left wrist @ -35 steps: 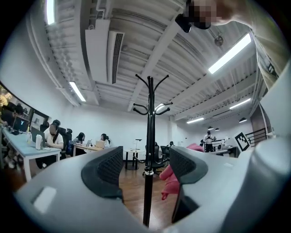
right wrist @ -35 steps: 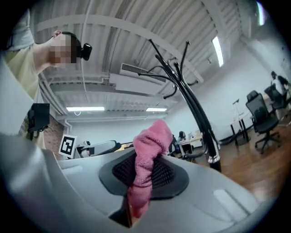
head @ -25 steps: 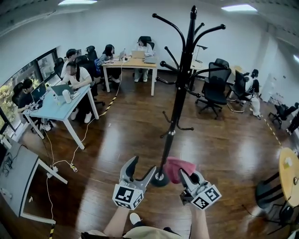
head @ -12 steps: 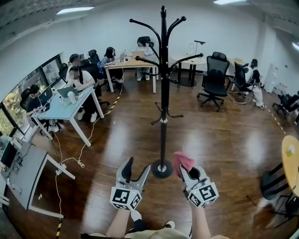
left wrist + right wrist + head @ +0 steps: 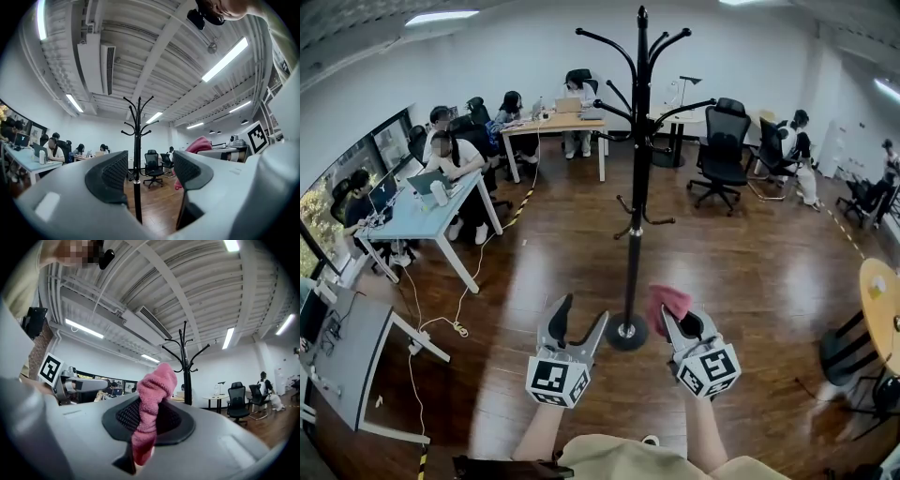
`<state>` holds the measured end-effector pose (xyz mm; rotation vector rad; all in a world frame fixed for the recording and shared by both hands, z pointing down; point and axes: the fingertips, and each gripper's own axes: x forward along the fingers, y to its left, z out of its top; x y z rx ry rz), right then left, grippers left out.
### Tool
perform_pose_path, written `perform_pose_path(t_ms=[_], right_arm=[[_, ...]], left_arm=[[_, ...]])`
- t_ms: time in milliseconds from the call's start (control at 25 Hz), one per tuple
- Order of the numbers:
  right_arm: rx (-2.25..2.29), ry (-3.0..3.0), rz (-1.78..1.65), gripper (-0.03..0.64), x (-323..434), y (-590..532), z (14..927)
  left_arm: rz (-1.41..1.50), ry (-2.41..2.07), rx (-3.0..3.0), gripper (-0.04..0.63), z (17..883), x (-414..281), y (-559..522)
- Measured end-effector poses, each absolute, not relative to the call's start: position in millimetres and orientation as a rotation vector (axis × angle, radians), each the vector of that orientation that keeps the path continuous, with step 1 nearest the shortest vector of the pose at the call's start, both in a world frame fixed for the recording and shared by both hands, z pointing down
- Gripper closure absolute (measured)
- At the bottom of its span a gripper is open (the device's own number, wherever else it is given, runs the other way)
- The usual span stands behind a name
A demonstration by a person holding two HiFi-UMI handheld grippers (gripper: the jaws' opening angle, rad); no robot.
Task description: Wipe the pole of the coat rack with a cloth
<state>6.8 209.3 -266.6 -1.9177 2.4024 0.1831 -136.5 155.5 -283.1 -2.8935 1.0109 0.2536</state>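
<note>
A black coat rack stands on the wood floor, its round base just ahead of me. Its pole shows between the left jaws in the left gripper view and rises behind the cloth as the rack in the right gripper view. My left gripper is open and empty, left of the base. My right gripper is shut on a pink cloth, right of the pole and a little apart from it. The cloth sticks up bunched between the right jaws.
Desks with seated people line the left and back of the room. Black office chairs stand behind the rack. A round wooden table sits at the right edge. Cables trail on the floor at left.
The view has shifted, so the rack stands a bit more to the right and upright. Both grippers stay either side of the base, the cloth still held.
</note>
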Motion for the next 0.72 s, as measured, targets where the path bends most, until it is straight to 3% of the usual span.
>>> perform_pose_path(t_ms=[240, 720], right_arm=[[-1.91, 2.461, 0.233, 0.565, -20.6, 202.6, -270.8], [-1.943, 2.426, 0.208, 0.566, 2.4, 206.5, -270.2]], left_arm=[[0.292, 1.029, -2.92, 0.311, -275.8, -150.9, 146.2], [0.293, 1.033, -2.914, 0.316, -277.6, -144.2, 156.4]])
